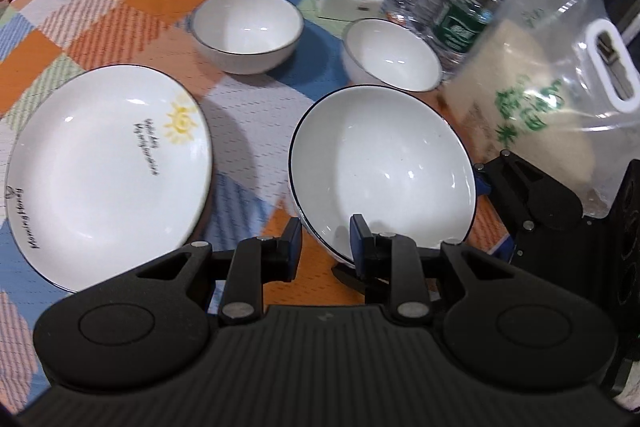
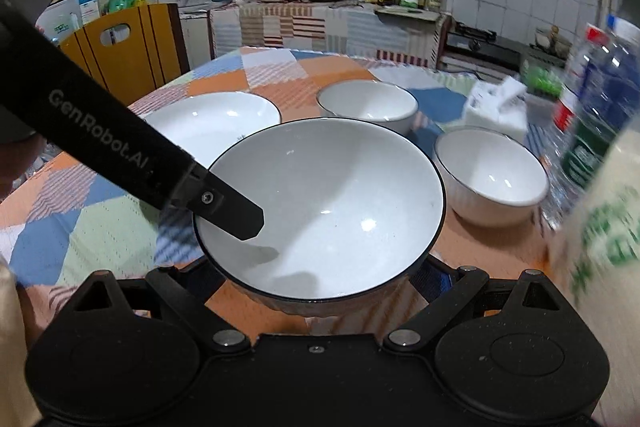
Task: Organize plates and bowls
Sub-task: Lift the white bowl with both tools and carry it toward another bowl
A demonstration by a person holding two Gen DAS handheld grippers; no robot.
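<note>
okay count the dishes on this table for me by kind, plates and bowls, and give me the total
Plates: 1, the sun-print plate.
Bowls: 3, the held bowl, the far left bowl and the far right bowl.
Total: 4.

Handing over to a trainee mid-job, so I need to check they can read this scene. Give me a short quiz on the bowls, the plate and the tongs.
1. How many small bowls stand beyond the large bowl?
2. True or false: the sun-printed plate lies inside the large bowl.
3. The left tongs straddle which part of the large bowl? A) the near rim B) the far rim C) nothing, they are on the plate

Key: 1) two; 2) false, the plate lies beside it, apart; 3) A.
</note>
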